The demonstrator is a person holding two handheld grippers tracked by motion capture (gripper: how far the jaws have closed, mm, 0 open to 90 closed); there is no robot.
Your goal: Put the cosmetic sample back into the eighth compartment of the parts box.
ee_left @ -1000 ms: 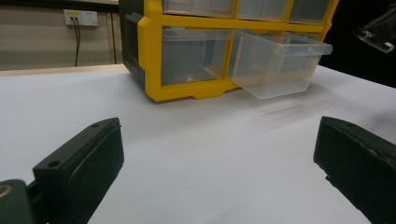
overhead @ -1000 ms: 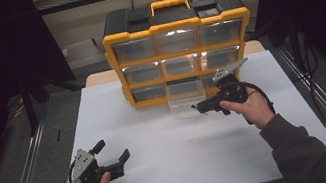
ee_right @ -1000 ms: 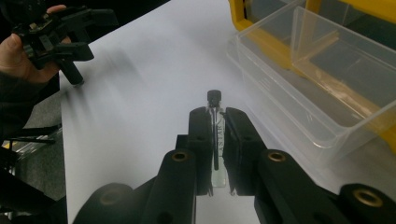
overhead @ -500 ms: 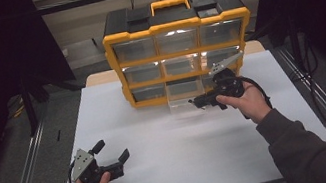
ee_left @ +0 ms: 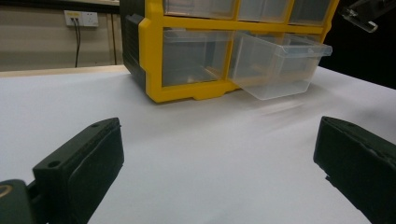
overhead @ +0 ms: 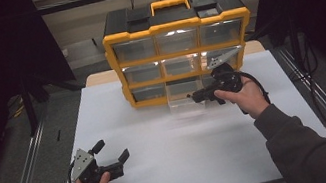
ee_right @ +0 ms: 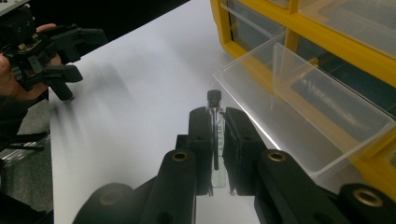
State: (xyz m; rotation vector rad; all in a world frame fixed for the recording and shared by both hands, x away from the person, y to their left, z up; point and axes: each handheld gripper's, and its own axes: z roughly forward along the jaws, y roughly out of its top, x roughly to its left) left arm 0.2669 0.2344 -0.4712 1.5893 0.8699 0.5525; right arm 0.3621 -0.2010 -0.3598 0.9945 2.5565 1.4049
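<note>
Drifting slightly toward the pulled-out drawer [ee_right: 322, 116], the right gripper [ee_right: 217, 116] is clamping a small vial [ee_right: 215, 135], probably for dropping in; the left gripper [overhead: 110, 151] is idling open-jawed.

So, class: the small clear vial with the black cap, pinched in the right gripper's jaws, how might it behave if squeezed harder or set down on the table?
The vial looks like thin clear glass, so probably fragile. Slim and smooth, it may slip between the right gripper pads. Being round, it would likely roll on the flat white table.
</note>
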